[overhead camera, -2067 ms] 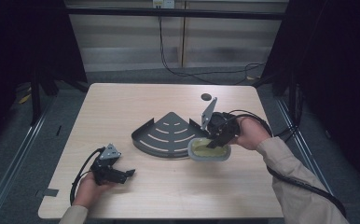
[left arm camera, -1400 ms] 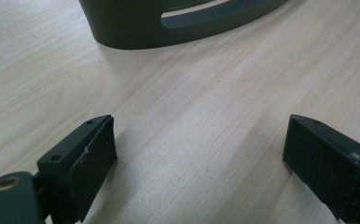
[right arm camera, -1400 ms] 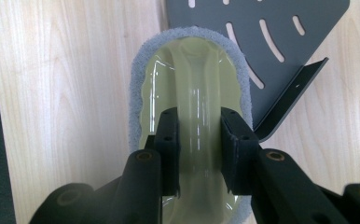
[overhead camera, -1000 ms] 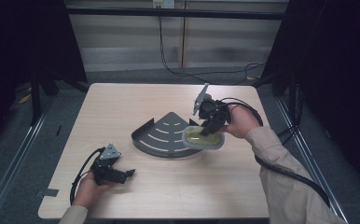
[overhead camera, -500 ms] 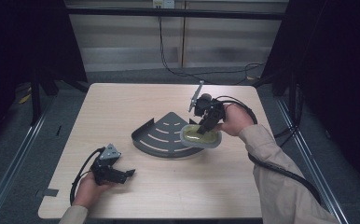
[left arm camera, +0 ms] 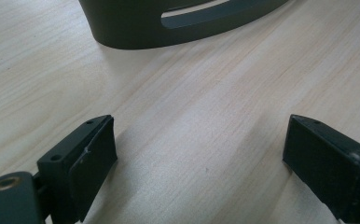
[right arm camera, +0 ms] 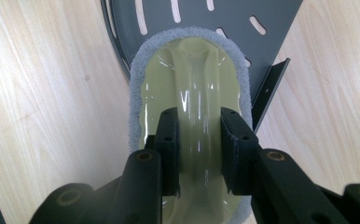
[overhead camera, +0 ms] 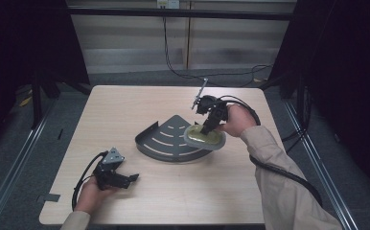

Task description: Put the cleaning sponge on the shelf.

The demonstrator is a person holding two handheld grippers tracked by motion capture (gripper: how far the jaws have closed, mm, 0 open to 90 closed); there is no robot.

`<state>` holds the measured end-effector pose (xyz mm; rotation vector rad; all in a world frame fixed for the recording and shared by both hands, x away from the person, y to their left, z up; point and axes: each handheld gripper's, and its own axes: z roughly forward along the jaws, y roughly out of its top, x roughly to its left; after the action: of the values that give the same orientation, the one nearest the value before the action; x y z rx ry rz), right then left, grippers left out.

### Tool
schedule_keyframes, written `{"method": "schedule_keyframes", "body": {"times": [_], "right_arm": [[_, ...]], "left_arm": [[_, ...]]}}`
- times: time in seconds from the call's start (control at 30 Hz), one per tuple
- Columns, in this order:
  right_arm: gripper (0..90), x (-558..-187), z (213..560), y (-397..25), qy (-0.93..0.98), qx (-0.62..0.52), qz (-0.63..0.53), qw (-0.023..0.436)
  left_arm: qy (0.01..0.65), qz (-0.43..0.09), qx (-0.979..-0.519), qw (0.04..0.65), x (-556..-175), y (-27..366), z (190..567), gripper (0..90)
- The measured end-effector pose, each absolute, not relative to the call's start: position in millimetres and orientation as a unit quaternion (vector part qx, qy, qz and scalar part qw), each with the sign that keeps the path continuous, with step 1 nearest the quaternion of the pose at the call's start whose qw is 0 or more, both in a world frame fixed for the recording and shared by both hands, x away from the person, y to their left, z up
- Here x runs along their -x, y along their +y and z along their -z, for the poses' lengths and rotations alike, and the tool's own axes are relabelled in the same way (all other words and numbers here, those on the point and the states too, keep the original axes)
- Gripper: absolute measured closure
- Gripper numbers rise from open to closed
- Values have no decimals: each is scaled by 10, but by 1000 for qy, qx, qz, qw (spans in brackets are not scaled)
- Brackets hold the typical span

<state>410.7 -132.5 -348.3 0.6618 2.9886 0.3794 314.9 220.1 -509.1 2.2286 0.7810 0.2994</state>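
- Right now the right gripper (right arm camera: 199, 154) has its two black jaws closed on the raised middle ridge of a scrub pad (overhead camera: 204, 137), pinching the glossy yellow-green handle from both sides.
- Seen from the high view, the right gripper (overhead camera: 211, 120) stands over the near right edge of the grey tray (overhead camera: 166, 141), and the scrub pad lies partly on that tray corner and partly over the bare table (overhead camera: 125, 110) beside it.
- Judging by this, the step in hand is wiping the tray with the pad. To do it well, I would keep the pad's felt face flat on the metal, press evenly, and stroke along the slots rather than across them, so the fuzzy rim does not snag.
- The grip sits towards the near end of the ridge; a hard push could make the slick handle twist between the jaws, so light, steady pressure looks wiser.
- The tray may slide on the smooth wood, since nothing holds it.
- The scrub pad (right arm camera: 187, 93) is oval, with a soft grey fibrous border around a shiny, translucent plastic top that catches the light.
- The tray (right arm camera: 271, 18) is a fan-shaped sheet of matt dark metal with curved slots and a low upright lip around its curved edge.
- The left gripper (overhead camera: 121, 178) rests on the table well away from the tray, towards the person's side; its jaws stand wide apart with nothing between them, and the left gripper view shows the tray's wall (left arm camera: 178, 28) ahead.
- The table is pale wood with fine straight grain.
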Motion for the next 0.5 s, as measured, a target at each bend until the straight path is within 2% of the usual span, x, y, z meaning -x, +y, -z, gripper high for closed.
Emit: {"method": "schedule_keyframes", "body": {"times": [0.5], "right_arm": [[708, -4214, 3504, -1229, 965, -232, -120, 36]], "left_arm": [[305, -117, -869, 372, -3149, 2201, 5092, 89]]}}
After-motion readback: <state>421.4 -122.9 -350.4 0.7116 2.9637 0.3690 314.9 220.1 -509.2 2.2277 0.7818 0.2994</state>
